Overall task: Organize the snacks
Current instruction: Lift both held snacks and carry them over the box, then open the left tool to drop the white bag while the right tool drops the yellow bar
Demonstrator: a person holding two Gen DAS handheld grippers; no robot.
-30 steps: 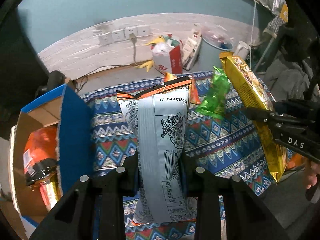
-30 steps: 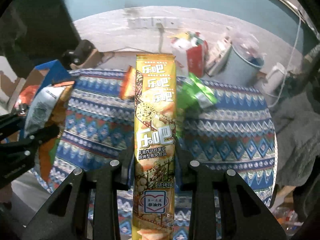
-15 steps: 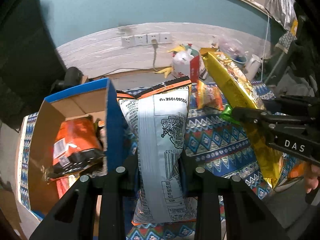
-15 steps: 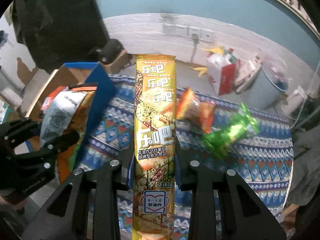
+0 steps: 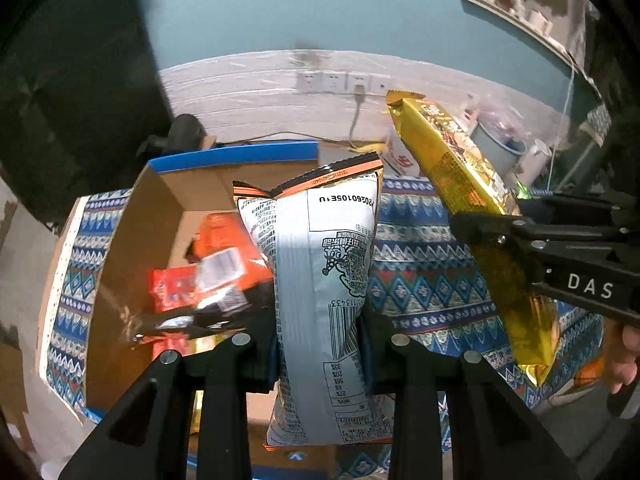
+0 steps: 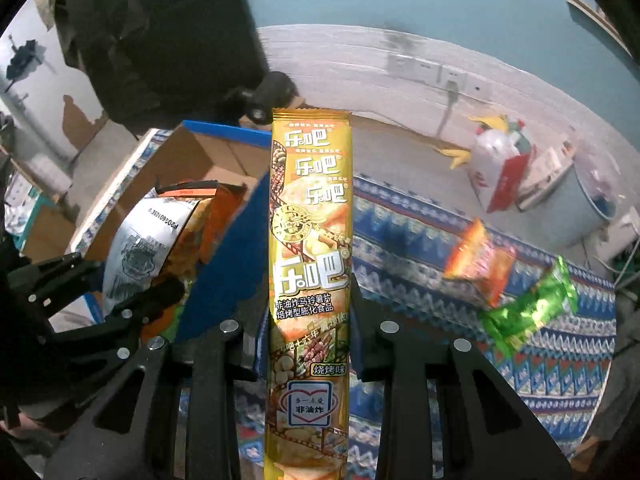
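- Our left gripper (image 5: 320,344) is clamped on a silver chip bag (image 5: 320,272), back side facing us, orange-and-black trim along the crimped top. It's held upright at the near right edge of the cardboard box (image 5: 132,240), overlapping the box opening.
- Readable on it: a printed code "P20260105E1U", a barcode, a QR code with a little cartoon figure, plus a nutrition table too small to read.
- Our right gripper (image 6: 310,328) is squeezed tight on a long yellow snack pack (image 6: 310,264), upright, just right of the box's blue outer wall (image 6: 224,264).
- That one says "乐吧" several times, "非油炸马铃薯片 焙烤型膨化食品", "烧烤味", and "非油炸" in a heart badge.
- From the left wrist we can read "DAS" on the right gripper's body.
- Inside the box there's an orange bag (image 5: 216,264), blurry.
- An orange packet (image 6: 478,264) and a green packet (image 6: 528,312) lie on the patterned cloth (image 6: 412,248).
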